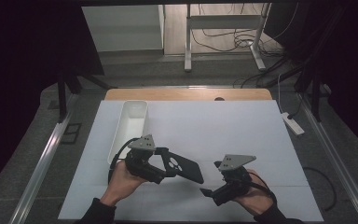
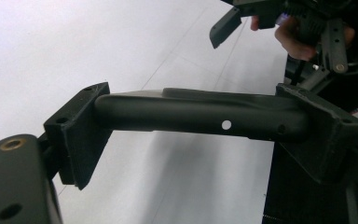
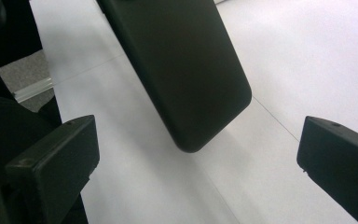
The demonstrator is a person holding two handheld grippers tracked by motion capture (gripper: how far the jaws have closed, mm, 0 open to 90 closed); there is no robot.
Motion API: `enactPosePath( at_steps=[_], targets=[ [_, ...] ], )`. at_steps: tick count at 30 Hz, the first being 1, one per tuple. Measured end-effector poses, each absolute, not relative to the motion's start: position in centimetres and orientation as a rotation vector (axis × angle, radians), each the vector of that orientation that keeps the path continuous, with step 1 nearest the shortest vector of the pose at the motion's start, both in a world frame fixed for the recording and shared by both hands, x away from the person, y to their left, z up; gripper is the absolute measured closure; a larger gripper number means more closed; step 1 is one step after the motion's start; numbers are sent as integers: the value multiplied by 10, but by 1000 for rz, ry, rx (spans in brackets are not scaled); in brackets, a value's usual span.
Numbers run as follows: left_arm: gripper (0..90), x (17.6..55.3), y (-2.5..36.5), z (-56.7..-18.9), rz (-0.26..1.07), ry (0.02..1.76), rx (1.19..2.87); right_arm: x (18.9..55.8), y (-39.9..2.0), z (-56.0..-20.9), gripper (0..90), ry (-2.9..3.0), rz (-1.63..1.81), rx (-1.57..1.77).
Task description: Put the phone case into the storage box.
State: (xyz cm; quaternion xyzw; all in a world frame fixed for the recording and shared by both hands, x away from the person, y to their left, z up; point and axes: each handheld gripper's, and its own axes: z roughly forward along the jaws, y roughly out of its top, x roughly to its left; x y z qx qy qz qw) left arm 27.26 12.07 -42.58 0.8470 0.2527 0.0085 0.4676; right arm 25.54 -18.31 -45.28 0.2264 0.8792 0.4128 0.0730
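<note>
Where the left tool [image 2: 191, 116] closes across its short width, a black phone case [image 1: 182, 167] is clamped edge to edge between the two pads [image 2: 77, 140], the jaws standing wide because the case fills them; a camera cut-out end with round holes shows next to the grip in the high view. Held clear of the table [image 1: 223, 126], the case juts toward the right tool [image 1: 209, 191], its rounded free corner hanging between and a little beyond that tool's jaws in the right gripper view. Right tool: jaws apart, pads bare, nothing between them pressed, resting low in the person's right hand [image 1: 254, 198] just short of the case. Handling, judged: light, thin-walled, probably somewhat flexible, so it may bow or twist if squeezed across the open middle; the matt surface looks fairly grippy rather than slick; not fragile. Best hold, judged: on the side rims near a corner, where the wall is stiffest, as the left tool has it; a second grip would suit the free end's long edges. Further out: white rectangular bin [image 1: 131, 122], standing on the white table cover behind the left tool, apart from both; wooden table edge [image 1: 186, 94] beyond.
</note>
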Motion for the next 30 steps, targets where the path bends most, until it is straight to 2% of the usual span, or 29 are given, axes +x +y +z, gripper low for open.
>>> enactPosePath(
  at_steps=[26,30],
  targets=[
    [150,267,106,-417,8,764,2069,250,-158,-459,0,2591,1028,696],
    [150,265,103,-416,-6,772,2069,251,-153,-460,41,2592,995,690]
  ],
)
